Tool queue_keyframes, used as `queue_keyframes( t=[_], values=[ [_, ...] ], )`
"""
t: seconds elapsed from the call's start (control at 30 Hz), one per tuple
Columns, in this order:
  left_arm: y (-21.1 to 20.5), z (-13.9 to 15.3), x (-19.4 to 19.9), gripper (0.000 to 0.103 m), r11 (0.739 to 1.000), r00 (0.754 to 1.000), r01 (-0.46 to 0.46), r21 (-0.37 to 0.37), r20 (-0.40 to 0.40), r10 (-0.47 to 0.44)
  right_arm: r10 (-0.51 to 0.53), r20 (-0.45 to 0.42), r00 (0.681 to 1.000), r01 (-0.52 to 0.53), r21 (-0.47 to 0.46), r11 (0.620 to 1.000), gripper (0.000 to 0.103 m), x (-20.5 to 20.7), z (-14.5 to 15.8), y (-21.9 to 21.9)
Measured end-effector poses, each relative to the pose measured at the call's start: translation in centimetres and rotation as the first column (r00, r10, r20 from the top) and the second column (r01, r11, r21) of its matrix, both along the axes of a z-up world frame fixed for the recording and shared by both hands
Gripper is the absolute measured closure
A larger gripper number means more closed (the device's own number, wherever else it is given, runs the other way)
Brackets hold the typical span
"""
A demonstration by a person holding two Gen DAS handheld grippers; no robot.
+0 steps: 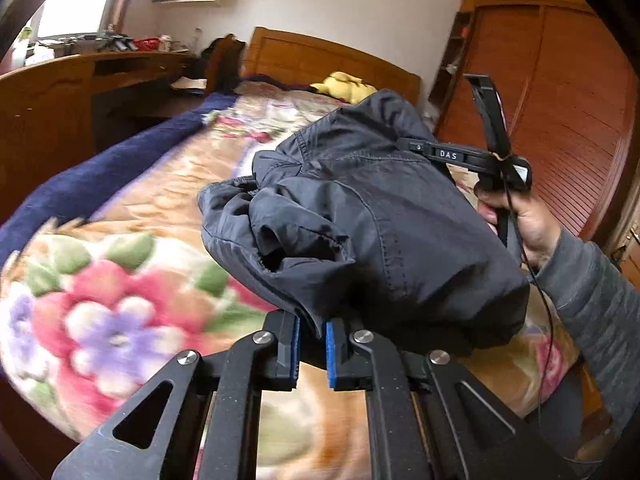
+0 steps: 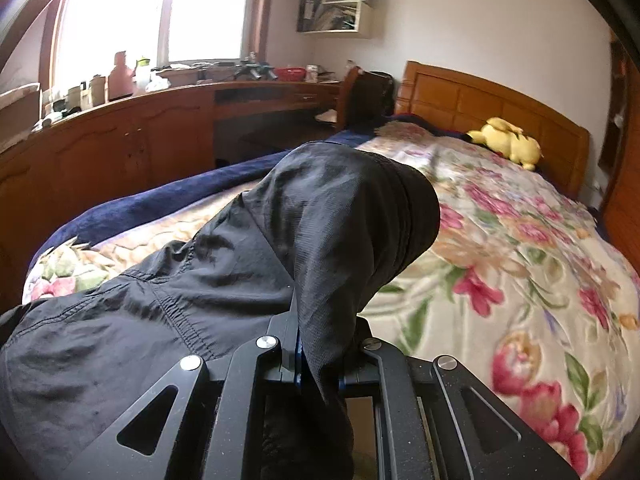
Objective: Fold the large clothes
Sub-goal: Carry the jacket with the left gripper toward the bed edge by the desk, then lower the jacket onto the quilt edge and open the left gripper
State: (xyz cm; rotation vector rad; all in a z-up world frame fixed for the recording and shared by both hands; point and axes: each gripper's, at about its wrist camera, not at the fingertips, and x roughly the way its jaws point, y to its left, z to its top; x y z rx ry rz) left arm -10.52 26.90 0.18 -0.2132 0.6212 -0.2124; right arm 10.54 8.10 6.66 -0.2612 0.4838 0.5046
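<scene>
Jacket (image 1: 360,208), dark and padded, fills the middle of my left wrist view, bunched and lifted above the floral blanket (image 1: 120,280) near the bed's foot end. My left tongs (image 1: 311,344) are clamped on a fold of its hem: the 2 blue pads (image 1: 330,350) stand close together with dark cloth pinched at their tips. Across the jacket, toward the bed's right edge, my right hand (image 1: 524,220) holds the other tongs' handle, and those tongs reach into the far side of the cloth, their tips buried in it. The blanket is smeared with blur, and the jacket's underside is hidden from me. A yellow plush toy (image 1: 344,86) lies by the headboard (image 1: 320,60).

From the right wrist view, the jacket (image 2: 240,260) drapes from my right tongs (image 2: 320,356) leftward to the frame's lower left corner, where it is cut off. These tongs are closed on it: a band of fabric runs between the 2 fingers, covering the right pad almost wholly, so only slivers of blue show. A hump of cloth rises just above the tips and blocks the bed's middle. The yellow plush toy (image 2: 506,142) rests at the headboard (image 2: 480,96) end; the desk (image 2: 140,128) runs along the bed's left edge.
</scene>
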Motion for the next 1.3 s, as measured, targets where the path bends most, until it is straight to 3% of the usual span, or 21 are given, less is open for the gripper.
queue_keyframes(
  t=[0.33, 0.5, 0.57, 0.67, 0.87, 0.93, 1.03, 1.1, 1.23, 1.3],
  values=[
    [12.0, 0.8, -1.8, 0.095, 0.977, 0.981, -0.194, 0.091, 0.036, 0.192, 0.133, 0.01, 0.991, -0.133, -0.002, 0.991, 0.092, 1.8, 1.0, 13.3],
    [18.5, 0.6, -3.4, 0.098, 0.939, 0.948, -0.318, 0.131, 0.045, 0.315, 0.2, 0.02, 0.98, -0.2, 0.022, 0.979, 0.092, 1.7, 1.1, 19.7],
    [20.9, 1.1, -4.6, 0.099, 0.909, 0.922, -0.387, 0.154, 0.083, 0.378, 0.226, 0.035, 0.974, -0.227, 0.04, 0.973, 0.092, 1.6, 1.3, 21.6],
    [22.9, 1.1, -5.2, 0.098, 0.903, 0.913, -0.407, 0.139, 0.069, 0.401, 0.244, 0.03, 0.969, -0.246, 0.043, 0.968, 0.092, 2.1, 0.6, 23.2],
    [21.3, -1.0, -4.5, 0.097, 0.913, 0.929, -0.367, 0.177, 0.011, 0.371, 0.146, -0.097, 0.984, -0.148, -0.012, 0.989, 0.089, 6.3, -3.4, 21.2],
    [20.9, -1.5, -4.3, 0.097, 0.918, 0.933, -0.355, 0.178, 0.0, 0.36, 0.131, -0.117, 0.984, -0.134, -0.017, 0.991, 0.081, 7.2, -4.2, 19.5],
    [20.9, -1.9, -3.9, 0.096, 0.918, 0.934, -0.347, 0.193, -0.02, 0.358, 0.087, -0.124, 0.988, -0.094, -0.053, 0.994, 0.063, 8.0, -4.7, 17.4],
    [21.7, -1.5, -3.9, 0.092, 0.921, 0.932, -0.355, 0.16, -0.024, 0.363, 0.08, -0.1, 0.992, -0.085, -0.049, 0.995, 0.051, 8.1, -4.3, 15.9],
    [22.1, -0.1, -5.0, 0.076, 0.913, 0.925, -0.376, 0.159, 0.002, 0.38, 0.161, -0.052, 0.986, -0.158, 0.056, 0.986, 0.049, 6.5, -2.7, 14.2],
    [21.7, 0.7, -5.5, 0.067, 0.905, 0.921, -0.388, 0.174, 0.026, 0.389, 0.216, -0.062, 0.974, -0.212, 0.058, 0.976, 0.049, 5.1, -2.8, 14.3]
  ],
)
